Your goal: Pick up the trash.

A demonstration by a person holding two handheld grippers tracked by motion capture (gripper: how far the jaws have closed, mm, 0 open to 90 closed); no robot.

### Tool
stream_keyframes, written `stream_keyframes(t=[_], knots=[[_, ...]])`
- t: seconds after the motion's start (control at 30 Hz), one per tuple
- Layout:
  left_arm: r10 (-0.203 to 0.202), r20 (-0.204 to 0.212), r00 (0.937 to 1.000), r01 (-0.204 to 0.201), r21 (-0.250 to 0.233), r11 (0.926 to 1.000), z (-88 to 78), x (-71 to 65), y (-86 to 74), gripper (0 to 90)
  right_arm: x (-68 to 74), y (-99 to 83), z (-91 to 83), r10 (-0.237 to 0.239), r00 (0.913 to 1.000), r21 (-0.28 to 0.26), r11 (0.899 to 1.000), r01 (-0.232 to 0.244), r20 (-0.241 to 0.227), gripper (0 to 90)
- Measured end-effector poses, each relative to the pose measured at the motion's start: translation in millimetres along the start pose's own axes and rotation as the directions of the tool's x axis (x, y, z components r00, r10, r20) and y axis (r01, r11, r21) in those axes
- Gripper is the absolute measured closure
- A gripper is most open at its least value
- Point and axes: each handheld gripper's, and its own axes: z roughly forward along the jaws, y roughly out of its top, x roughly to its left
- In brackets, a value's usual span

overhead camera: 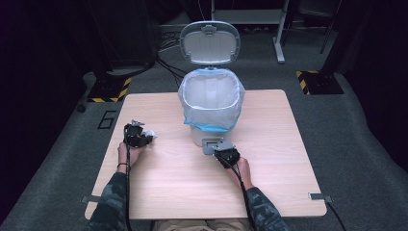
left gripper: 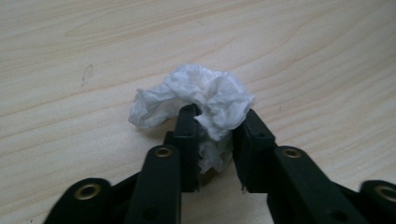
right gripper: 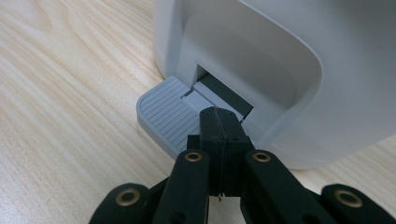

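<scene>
**Pinching tissue at left, pressing pedal at right**

Resting on a light wooden tabletop (overhead camera: 269, 192). Left tongs (left gripper: 215, 122) pinching a crumpled white tissue (left gripper: 205, 95) between both jaws, tissue lying on the wood near the left edge (overhead camera: 149, 134). Left tongs (overhead camera: 138, 135) being held by a hand (overhead camera: 126, 154) coming in from the near edge. Right tongs (right gripper: 219, 122) pressed together, tips bearing down on the ribbed grey pedal (right gripper: 163, 114) at the foot of a white pedal bin (right gripper: 280, 56). Bin (overhead camera: 197, 135) standing near the middle of the tabletop, toward the far edge, lid (overhead camera: 210, 42) standing open, a translucent liner with a blue band (overhead camera: 211, 103) folding over the rim. Right tongs (overhead camera: 225, 155) sitting just before the bin's base.
</scene>
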Motion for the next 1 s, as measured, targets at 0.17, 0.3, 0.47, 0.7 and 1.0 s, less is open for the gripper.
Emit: stream_keyframes(t=[0.17, 0.3, 0.47, 0.7, 1.0], knots=[[-0.021, 0.002, 0.9998, 0.021, 0.000, 0.9998, -1.4, 3.6, -1.6, 83.3, -0.2, 0.0, 0.0, 0.000, 1.0000, 0.000, 1.000, 0.000, 0.000, 90.0], [-0.028, 0.002, 0.9996, 0.028, -0.001, 0.9996, -5.1, 4.7, -1.4, 84.1, -0.7, 0.0, 0.0, 0.003, 1.0000, 0.001, 1.000, -0.003, -0.005, 90.0], [-0.026, 0.006, 0.9996, 0.026, -0.010, 0.9996, -9.5, 3.4, 0.1, 84.0, -0.7, 0.0, -0.1, 0.005, 1.0000, 0.002, 1.000, -0.005, -0.005, 90.0], [-0.011, 0.018, 0.9998, 0.012, -0.018, 0.9998, -19.8, -1.1, 3.4, 84.0, -0.8, -0.1, -0.2, 0.007, 1.0000, 0.003, 1.000, -0.007, -0.005, 90.0], [0.006, 0.032, 0.9995, -0.005, -0.020, 0.9998, -26.3, -7.1, 6.6, 84.1, -1.4, -0.1, -0.1, 0.009, 0.9999, 0.001, 1.000, -0.009, -0.007, 90.0]])
